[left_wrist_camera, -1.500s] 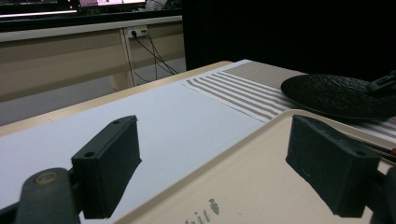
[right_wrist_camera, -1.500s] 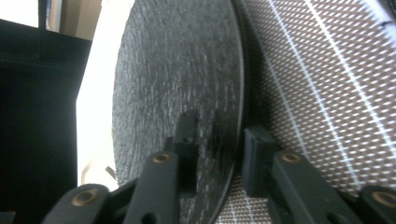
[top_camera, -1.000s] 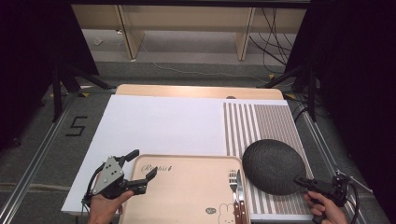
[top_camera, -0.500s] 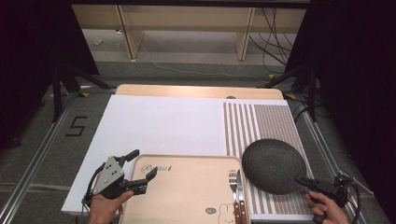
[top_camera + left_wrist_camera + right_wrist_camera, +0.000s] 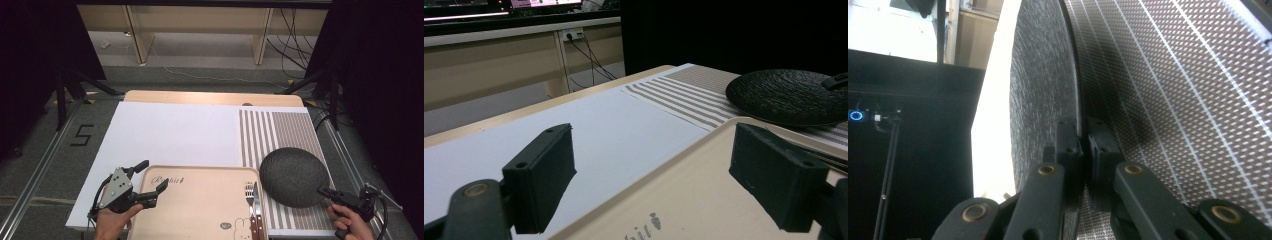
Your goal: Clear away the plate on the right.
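high view looks forward and down over the table (image 5: 210,97); both gripper views sit low and close, sharing the mat (image 5: 789,95).

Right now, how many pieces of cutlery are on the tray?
2: a fork and a knife, side by side at the tray's right edge, beside the black mat.

Black woven round mat (image 5: 294,176), brown-and-white striped placemat (image 5: 280,131), beige tray (image 5: 200,205), white sheet (image 5: 170,132).
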`<control>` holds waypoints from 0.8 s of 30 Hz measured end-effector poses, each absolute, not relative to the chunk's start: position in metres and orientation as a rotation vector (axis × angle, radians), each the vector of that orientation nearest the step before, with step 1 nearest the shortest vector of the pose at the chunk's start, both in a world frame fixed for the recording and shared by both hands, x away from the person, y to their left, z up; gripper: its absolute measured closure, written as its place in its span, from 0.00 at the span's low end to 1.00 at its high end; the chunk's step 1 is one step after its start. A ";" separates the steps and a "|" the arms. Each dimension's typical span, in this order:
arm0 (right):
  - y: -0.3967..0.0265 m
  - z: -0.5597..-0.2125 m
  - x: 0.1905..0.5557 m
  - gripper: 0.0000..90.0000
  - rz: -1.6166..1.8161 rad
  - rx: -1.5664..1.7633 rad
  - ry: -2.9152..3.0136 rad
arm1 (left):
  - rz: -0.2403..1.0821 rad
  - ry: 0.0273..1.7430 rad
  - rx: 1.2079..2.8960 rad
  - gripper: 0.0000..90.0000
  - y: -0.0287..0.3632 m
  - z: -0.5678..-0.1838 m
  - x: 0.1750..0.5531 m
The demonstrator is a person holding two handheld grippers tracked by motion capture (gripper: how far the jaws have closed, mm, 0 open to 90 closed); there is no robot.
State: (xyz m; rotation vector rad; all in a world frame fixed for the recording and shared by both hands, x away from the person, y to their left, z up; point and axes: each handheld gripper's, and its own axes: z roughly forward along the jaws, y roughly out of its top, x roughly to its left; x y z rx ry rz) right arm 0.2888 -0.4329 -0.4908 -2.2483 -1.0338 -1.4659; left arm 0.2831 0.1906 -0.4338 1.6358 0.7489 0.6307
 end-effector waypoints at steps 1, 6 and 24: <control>-0.433 -0.492 0.289 0.96 -1.482 -2.247 -1.049 | 0.632 0.750 1.636 0.19 0.191 -0.434 0.283; -0.435 -0.490 0.289 0.96 -1.491 -2.236 -1.026 | 0.632 0.755 1.634 0.19 0.191 -0.434 0.282; -0.424 -0.479 0.289 0.96 -1.552 -2.165 -0.988 | 0.637 0.759 1.617 0.19 0.194 -0.432 0.282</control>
